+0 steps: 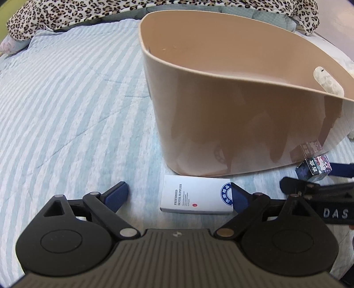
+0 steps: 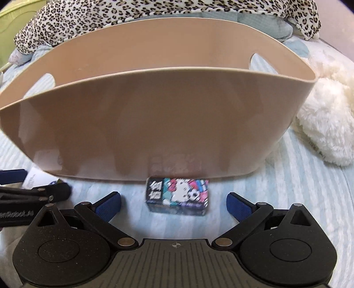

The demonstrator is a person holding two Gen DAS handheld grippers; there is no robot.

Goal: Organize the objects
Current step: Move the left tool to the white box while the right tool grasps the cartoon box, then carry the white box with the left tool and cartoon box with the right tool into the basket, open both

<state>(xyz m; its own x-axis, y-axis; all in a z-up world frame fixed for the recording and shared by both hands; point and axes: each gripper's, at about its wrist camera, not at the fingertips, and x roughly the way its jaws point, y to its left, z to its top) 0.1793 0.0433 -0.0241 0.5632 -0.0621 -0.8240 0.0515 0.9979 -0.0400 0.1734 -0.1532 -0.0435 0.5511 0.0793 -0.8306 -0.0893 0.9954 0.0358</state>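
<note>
On the striped bed cover (image 1: 66, 110) stands a tall tan bin (image 2: 154, 124), empty as far as its inside shows, and both loose items lie right at the foot of its near wall, presumably so each can be lifted straight over the rim. The left claw (image 1: 180, 197) is spread wide and holds nothing; the white box (image 1: 197, 195) lies flat between its fingers, the right finger already overlapping the box's right end. The right claw (image 2: 174, 203) is likewise wide open and empty, low over the cartoon-printed box (image 2: 178, 195), which sits centred between its blue pads (image 2: 109, 205) with room on both sides. A fluffy white plush (image 2: 327, 124) lies to the right, leopard-print fabric (image 2: 132, 11) at the far side.
</note>
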